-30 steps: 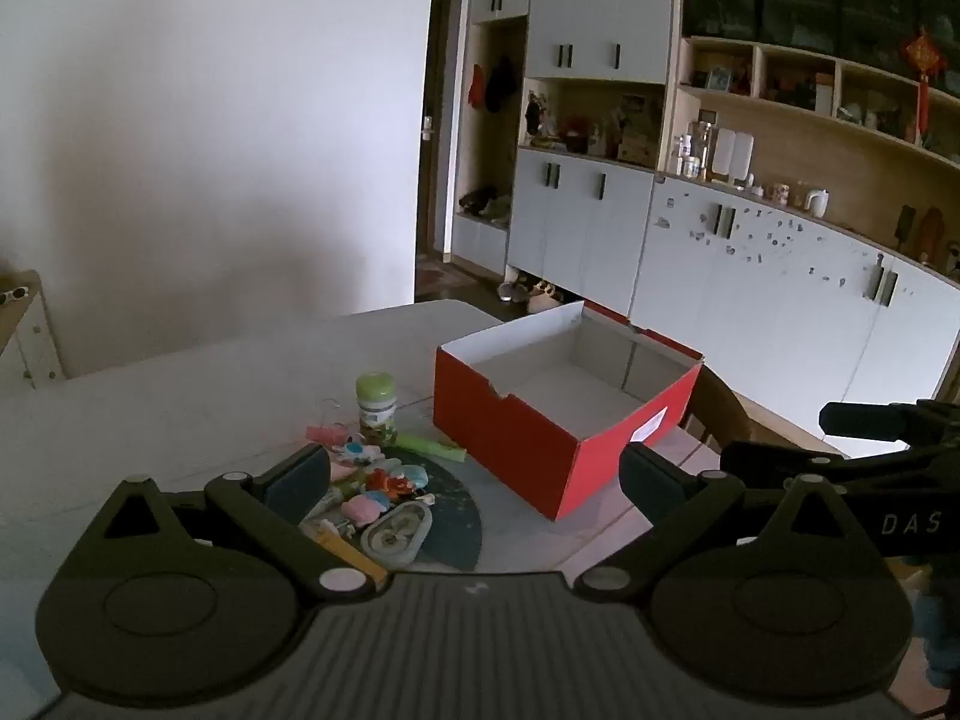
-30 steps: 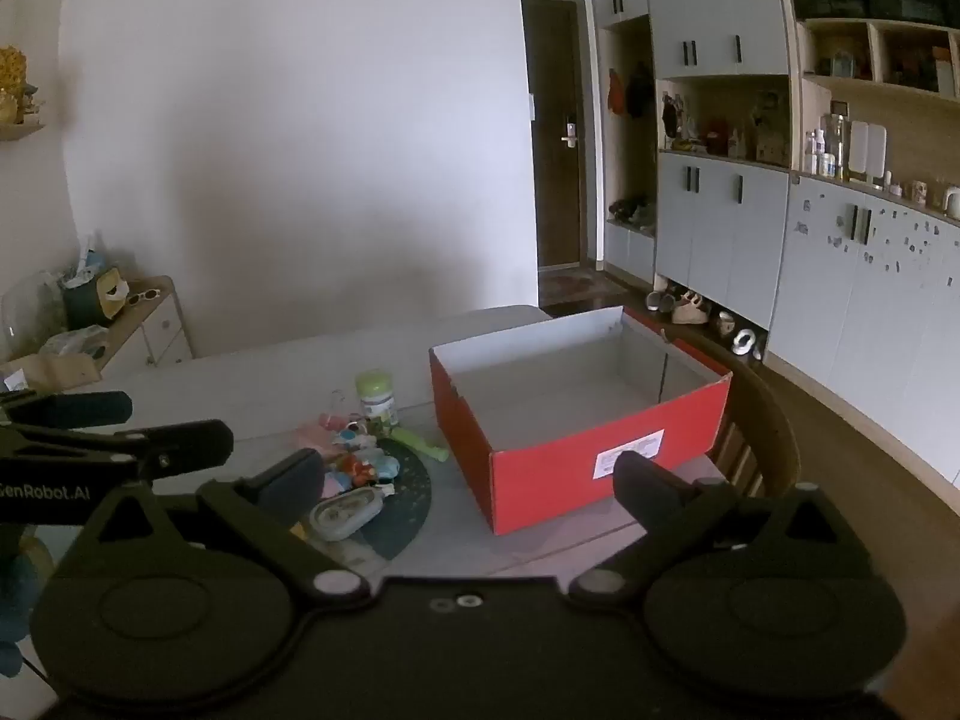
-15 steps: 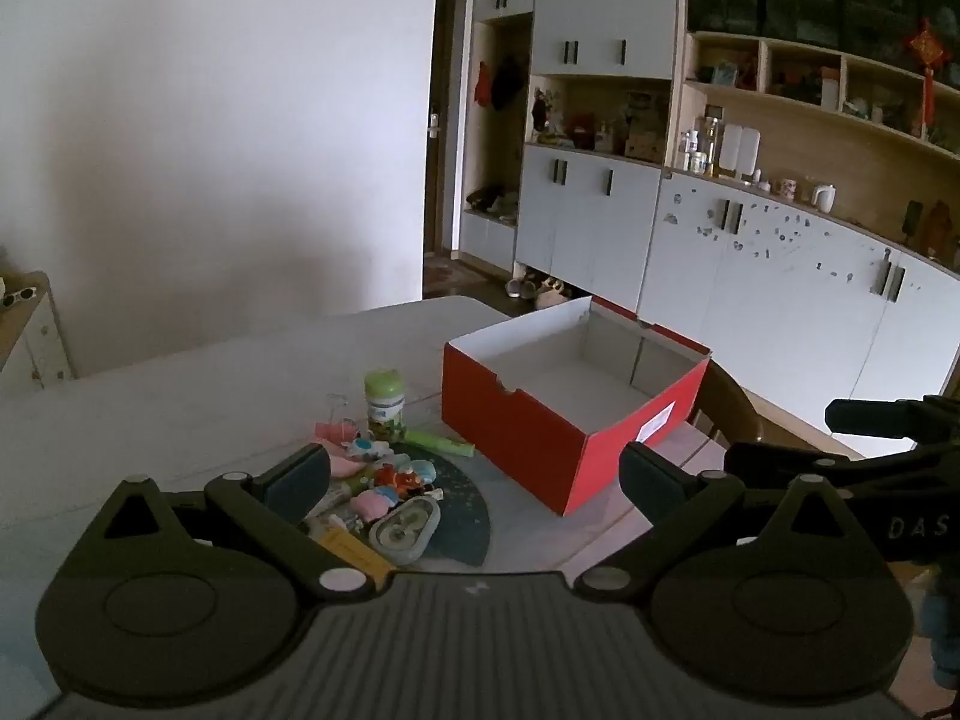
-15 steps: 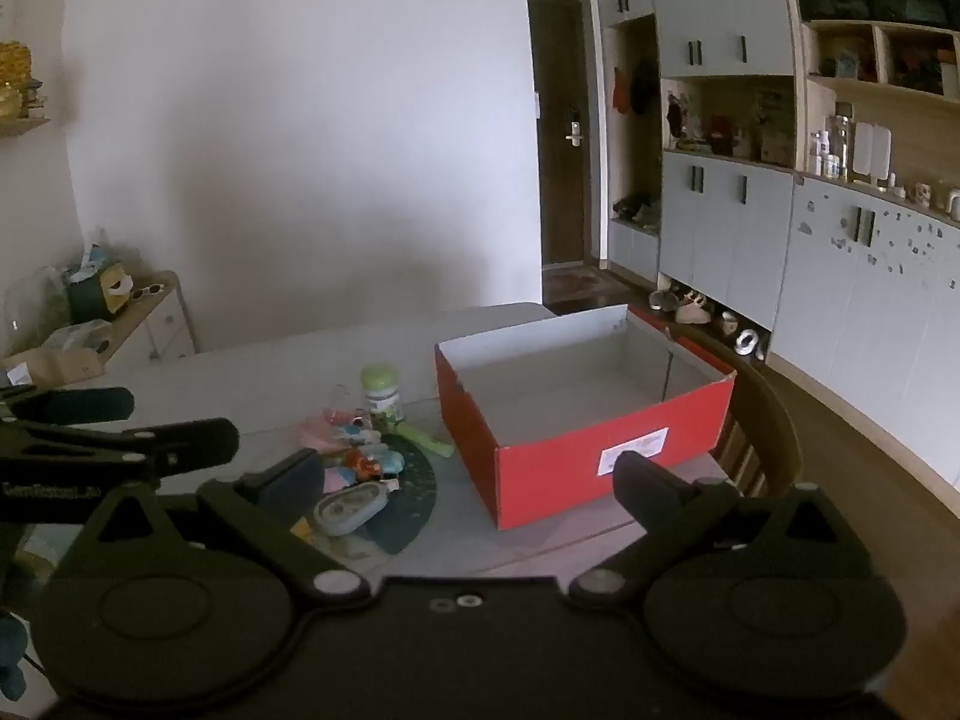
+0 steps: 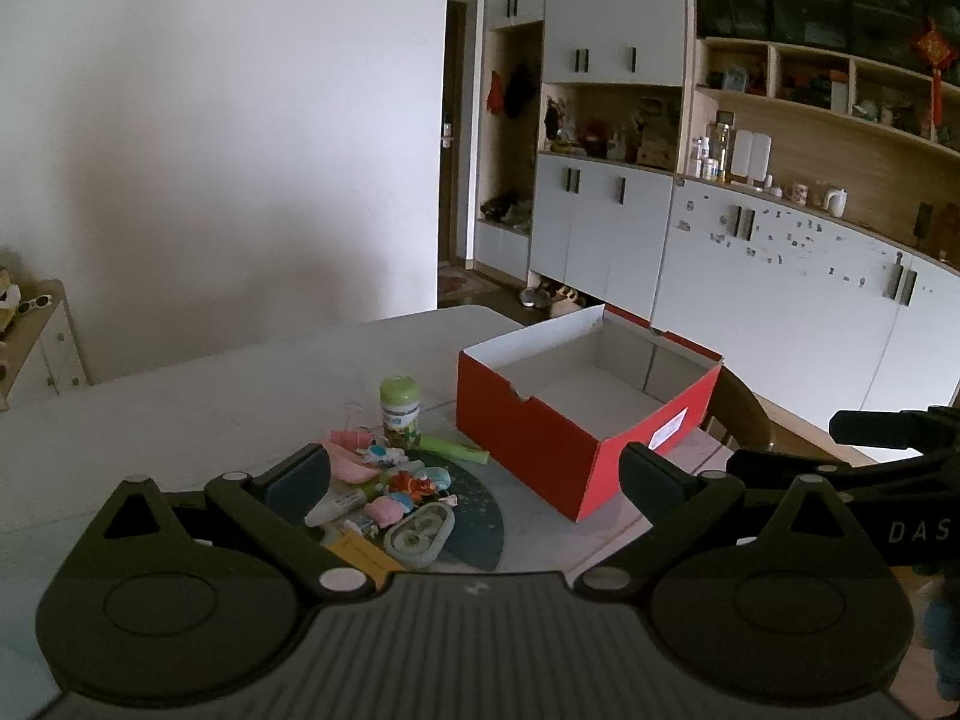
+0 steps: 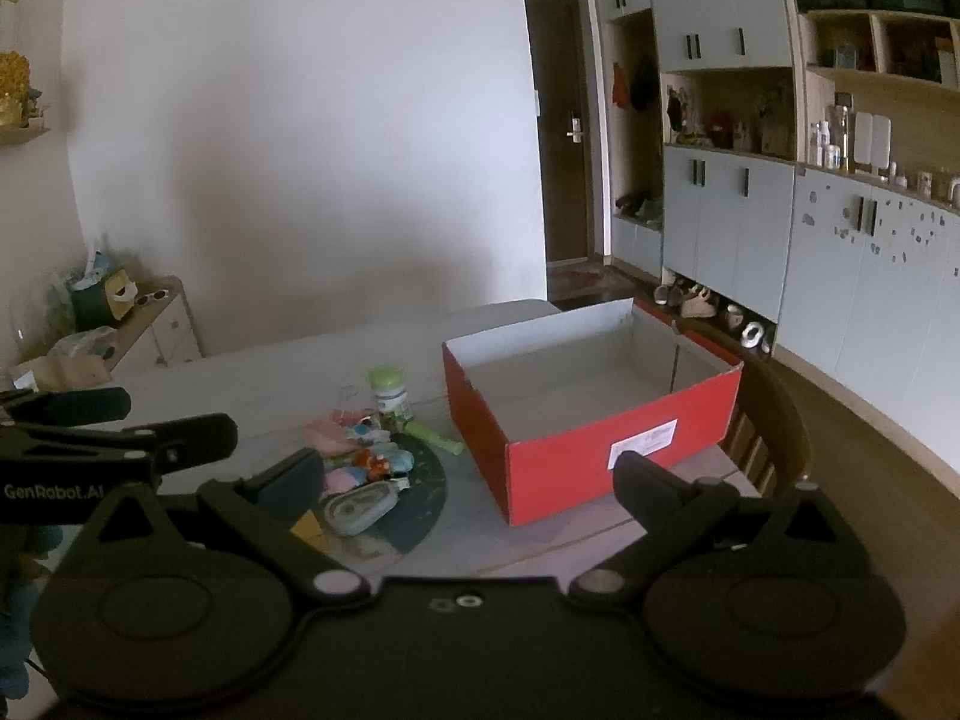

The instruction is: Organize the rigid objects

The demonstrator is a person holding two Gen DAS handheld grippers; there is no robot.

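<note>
Both left tongs and right tongs hover released and empty near the pale surface, presumably lining up on the small mixed-colour plastic items heaped left of the open, empty red cardboard box.

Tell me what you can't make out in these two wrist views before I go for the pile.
- Red cardboard box: near floor hidden by its front wall, both views.
- Small toys on the dark round mat: too small and dim to identify.
- Yellow flat item: partly behind the left gripper; in the right view, behind the right gripper.
</note>
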